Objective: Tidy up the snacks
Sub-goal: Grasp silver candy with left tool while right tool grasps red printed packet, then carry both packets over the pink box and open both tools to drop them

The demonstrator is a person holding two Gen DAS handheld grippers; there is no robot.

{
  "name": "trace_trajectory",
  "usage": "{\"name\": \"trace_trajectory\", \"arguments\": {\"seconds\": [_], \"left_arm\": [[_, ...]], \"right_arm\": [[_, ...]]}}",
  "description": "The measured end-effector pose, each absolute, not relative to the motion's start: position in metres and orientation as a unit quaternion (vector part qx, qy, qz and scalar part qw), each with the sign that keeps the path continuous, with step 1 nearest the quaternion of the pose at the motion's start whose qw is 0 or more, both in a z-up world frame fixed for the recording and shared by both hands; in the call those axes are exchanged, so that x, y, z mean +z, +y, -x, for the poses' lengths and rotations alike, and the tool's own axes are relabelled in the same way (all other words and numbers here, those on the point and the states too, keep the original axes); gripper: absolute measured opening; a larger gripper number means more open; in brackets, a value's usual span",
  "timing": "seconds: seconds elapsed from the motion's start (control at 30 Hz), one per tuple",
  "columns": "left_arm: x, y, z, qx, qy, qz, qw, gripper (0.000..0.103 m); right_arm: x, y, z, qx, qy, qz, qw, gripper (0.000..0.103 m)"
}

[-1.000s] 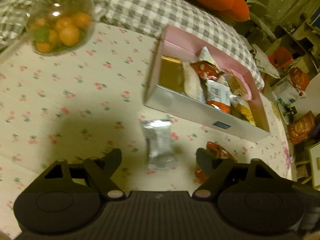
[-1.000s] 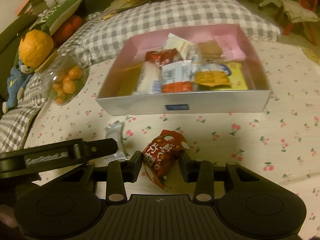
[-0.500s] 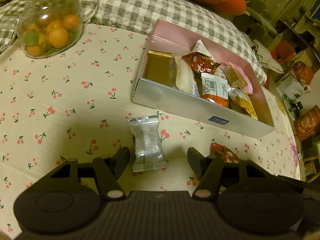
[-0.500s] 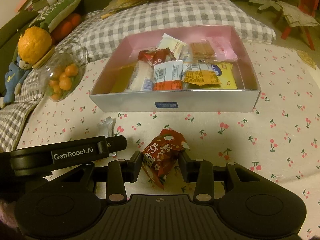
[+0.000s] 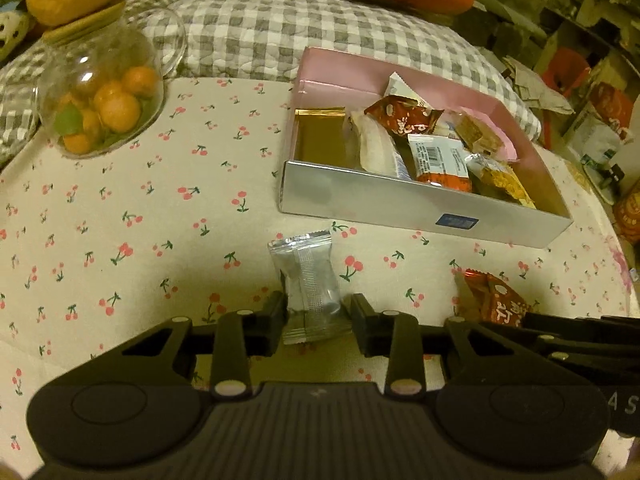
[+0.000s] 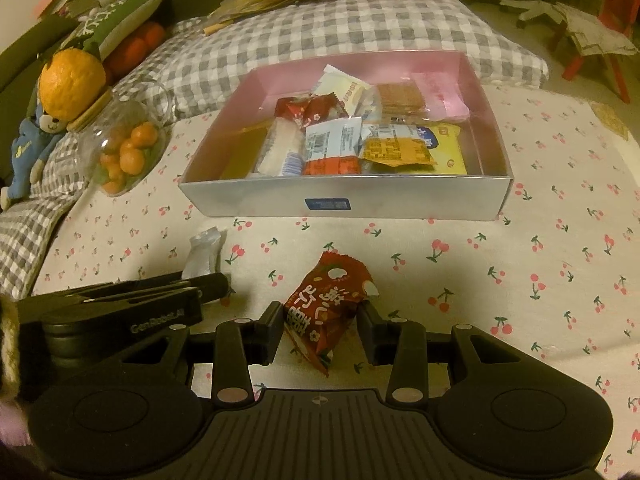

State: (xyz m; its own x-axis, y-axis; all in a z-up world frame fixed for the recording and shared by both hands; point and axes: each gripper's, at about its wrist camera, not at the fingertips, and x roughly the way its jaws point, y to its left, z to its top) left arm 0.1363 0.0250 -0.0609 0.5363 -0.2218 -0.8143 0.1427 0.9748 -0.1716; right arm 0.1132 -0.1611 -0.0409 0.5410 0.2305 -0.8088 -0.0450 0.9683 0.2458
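Note:
A silver snack packet (image 5: 308,280) lies on the cherry-print cloth, and my left gripper (image 5: 318,314) is closing its jaws on the packet's lower half, with both pads against its sides. My right gripper (image 6: 320,320) is shut on a red snack packet (image 6: 326,304), which also shows at the right of the left wrist view (image 5: 496,296). Just beyond both packets stands a silver box with a pink inside (image 6: 340,196) holding several wrapped snacks. From the right wrist view, the silver packet (image 6: 204,254) pokes out past the left tool's dark body.
A glass jar of small oranges (image 5: 100,108) lies at the back left. A grey checked cushion (image 5: 320,36) runs behind the box, with plush toys beyond it. Bare cloth spreads to the right of the box (image 6: 560,240).
The left jaws have narrowed from wide apart to touching the silver packet's sides, and the left view has rolled a little. The right gripper and red packet have stayed put.

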Motion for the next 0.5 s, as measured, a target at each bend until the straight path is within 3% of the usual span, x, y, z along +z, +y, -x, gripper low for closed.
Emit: {"name": "trace_trajectory", "arguments": {"seconds": [0.5], "left_arm": [[-0.042, 0.055, -0.132, -0.127, 0.486, 0.155, 0.851, 0.031]], "right_arm": [[-0.015, -0.185, -0.116, 0.079, 0.453, -0.159, 0.874, 0.039]]}}
